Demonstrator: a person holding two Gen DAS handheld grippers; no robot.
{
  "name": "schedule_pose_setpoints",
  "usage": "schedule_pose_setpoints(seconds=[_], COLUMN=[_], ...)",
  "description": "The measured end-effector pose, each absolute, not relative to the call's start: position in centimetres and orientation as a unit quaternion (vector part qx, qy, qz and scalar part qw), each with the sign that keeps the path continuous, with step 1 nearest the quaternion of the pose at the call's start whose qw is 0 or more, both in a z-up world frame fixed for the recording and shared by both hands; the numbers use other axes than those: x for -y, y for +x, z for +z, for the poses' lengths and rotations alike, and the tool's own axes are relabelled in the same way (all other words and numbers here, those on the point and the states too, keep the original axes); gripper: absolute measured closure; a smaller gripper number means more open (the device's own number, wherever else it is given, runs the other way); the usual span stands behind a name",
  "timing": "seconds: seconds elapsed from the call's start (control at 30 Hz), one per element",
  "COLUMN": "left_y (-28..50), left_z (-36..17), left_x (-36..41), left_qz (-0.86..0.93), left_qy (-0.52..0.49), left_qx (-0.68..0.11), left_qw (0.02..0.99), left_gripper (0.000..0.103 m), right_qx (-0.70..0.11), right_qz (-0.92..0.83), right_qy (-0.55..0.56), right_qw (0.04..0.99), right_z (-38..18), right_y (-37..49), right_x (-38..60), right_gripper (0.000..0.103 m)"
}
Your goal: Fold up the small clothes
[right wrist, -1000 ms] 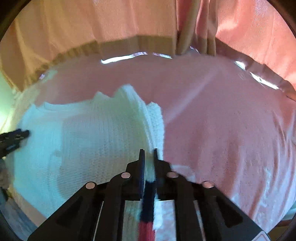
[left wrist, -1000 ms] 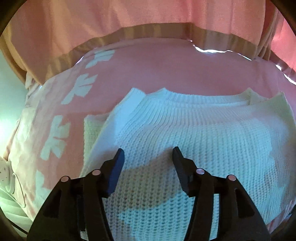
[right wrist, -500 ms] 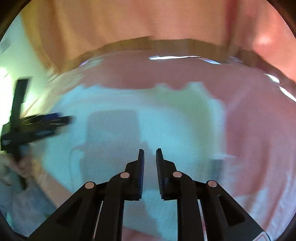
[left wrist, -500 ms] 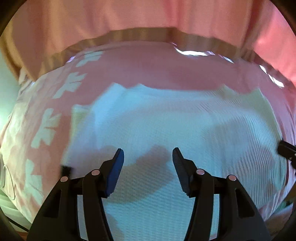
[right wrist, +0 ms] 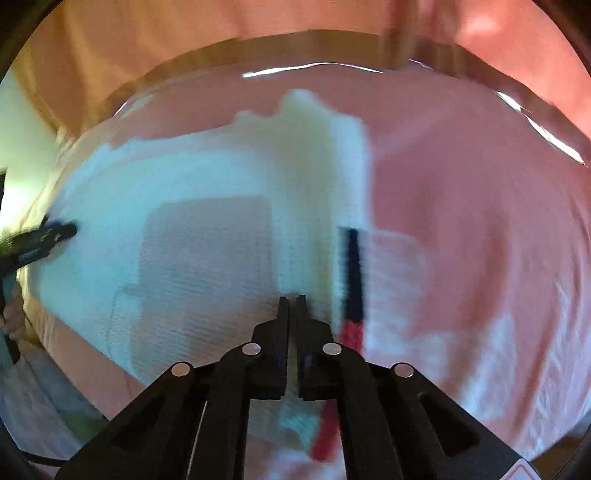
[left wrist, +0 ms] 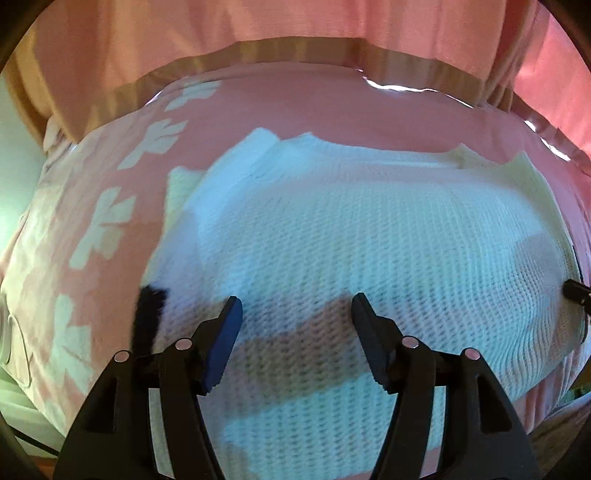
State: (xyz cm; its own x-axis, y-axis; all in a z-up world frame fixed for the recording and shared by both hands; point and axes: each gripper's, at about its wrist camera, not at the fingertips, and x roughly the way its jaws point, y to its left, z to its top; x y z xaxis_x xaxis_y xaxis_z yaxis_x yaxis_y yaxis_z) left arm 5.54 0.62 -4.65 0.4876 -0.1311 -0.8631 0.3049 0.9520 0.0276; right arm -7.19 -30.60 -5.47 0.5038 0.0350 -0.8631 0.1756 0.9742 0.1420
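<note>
A white knit sweater (left wrist: pixel 369 229) lies folded on the pink cloth, filling the middle of the left wrist view. My left gripper (left wrist: pixel 295 310) hovers over its near part, jaws opening, nothing between them. A dark trim strip (left wrist: pixel 147 314) shows at the sweater's left edge. In the right wrist view the sweater (right wrist: pixel 207 229) fills the left half, its folded right edge bearing a navy and red strip (right wrist: pixel 352 273). My right gripper (right wrist: pixel 292 299) is shut just left of that strip; I see no fabric between its jaws. The left gripper (right wrist: pixel 44 240) pokes in at the far left.
A pink cloth with white flower shapes (left wrist: pixel 110 221) covers the table. Pink curtains (left wrist: pixel 258 29) hang behind its far edge. A hand (right wrist: pixel 11 317) shows at the left rim of the right wrist view. Bare pink cloth (right wrist: pixel 480 221) lies right of the sweater.
The right gripper let go of the sweater's striped edge, swung away and came back down with its jaws closed. The left gripper's jaws widened and it shifted slightly over the sweater.
</note>
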Motion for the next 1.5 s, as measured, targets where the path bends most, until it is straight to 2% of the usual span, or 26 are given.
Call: schedule_pose_setpoints(seconds=[0.1, 0.13, 0.2, 0.23, 0.27, 0.3, 0.37, 0.43, 0.53, 0.67, 0.8, 0.87, 0.9, 0.97, 1.03, 1.07, 1.1, 1.33, 1.37, 1.5], left_y=[4.8, 4.3, 3.5, 3.1, 2.9, 2.8, 3.0, 3.1, 2.8, 2.9, 2.3, 2.0, 1.8, 1.6, 1.8, 2.1, 2.3, 4.3, 4.6, 5.2], left_z=[-4.2, -3.9, -3.5, -3.3, -3.4, -3.7, -4.4, -4.8, -4.6, -5.4, -5.0, -4.1, -3.7, -3.1, -2.8, -2.7, -2.6, -3.9, -4.3, -4.6], left_x=[-1.6, -1.9, -2.5, -2.9, -3.5, -4.0, -4.6, -4.8, -5.2, -5.1, -4.8, -5.3, -5.6, -5.9, -5.7, -5.3, -4.9, -3.1, -3.1, -3.8], left_qz=[-0.121, -0.121, -0.115, -0.106, -0.097, -0.093, -0.090, -0.088, -0.089, -0.088, -0.084, -0.089, -0.094, -0.099, -0.104, -0.102, -0.098, -0.073, -0.069, -0.070], left_qy=[0.076, 0.069, 0.065, 0.064, 0.057, 0.051, 0.048, 0.058, 0.055, 0.061, 0.071, 0.048, 0.030, 0.005, -0.004, -0.002, 0.000, 0.021, 0.022, 0.000], left_qx=[-0.492, -0.489, -0.479, -0.474, -0.473, -0.477, -0.486, -0.489, -0.483, -0.489, -0.482, -0.477, -0.475, -0.473, -0.472, -0.470, -0.468, -0.475, -0.479, -0.484], left_qw=[0.859, 0.861, 0.868, 0.872, 0.874, 0.872, 0.868, 0.866, 0.869, 0.865, 0.869, 0.873, 0.874, 0.875, 0.875, 0.877, 0.878, 0.877, 0.875, 0.872], left_gripper=[0.044, 0.044, 0.040, 0.037, 0.037, 0.037, 0.040, 0.042, 0.046, 0.045, 0.045, 0.043, 0.039, 0.038, 0.038, 0.038, 0.038, 0.038, 0.038, 0.038], right_qx=[-0.474, -0.461, -0.447, -0.445, -0.445, -0.453, -0.475, -0.477, -0.449, -0.487, -0.457, -0.419, -0.402, -0.383, -0.383, -0.389, -0.394, -0.424, -0.439, -0.442], right_qz=[-0.054, -0.068, -0.091, -0.099, -0.105, -0.104, -0.095, -0.097, -0.113, -0.121, -0.123, -0.126, -0.125, -0.101, -0.068, -0.047, -0.039, -0.118, -0.147, -0.162], right_qy=[0.149, 0.141, 0.128, 0.123, 0.121, 0.122, 0.114, 0.106, 0.114, 0.124, 0.102, 0.101, 0.092, 0.079, 0.081, 0.088, 0.089, 0.086, 0.086, 0.133], right_qw=[0.866, 0.873, 0.881, 0.882, 0.881, 0.877, 0.867, 0.867, 0.879, 0.856, 0.875, 0.894, 0.902, 0.915, 0.918, 0.916, 0.914, 0.894, 0.882, 0.872], right_z=[-4.7, -4.1, -3.5, -3.4, -3.5, -3.8, -4.6, -4.7, -3.0, -5.5, -3.5, -2.0, -1.3, -0.4, -0.3, -0.5, -0.7, -2.7, -3.7, -4.8], right_y=[-8.6, -8.8, -9.0, -8.9, -8.9, -8.8, -8.8, -8.7, -10.6, -10.3, -10.8, -11.3, -11.4, -10.9, -10.0, -9.1, -8.0, -2.5, -1.8, -1.5], right_x=[31.9, 31.8, 31.6, 31.5, 31.5, 30.8, 30.1, 30.2, 31.0, 32.0, 31.0, 30.4, 29.9, 28.3, 27.0, 26.2, 25.7, 27.7, 28.7, 30.7], right_gripper=[0.101, 0.094, 0.071, 0.056, 0.054, 0.055, 0.083, 0.097, 0.097, 0.097, 0.095, 0.084, 0.083, 0.083, 0.084, 0.090, 0.092, 0.093, 0.097, 0.098])
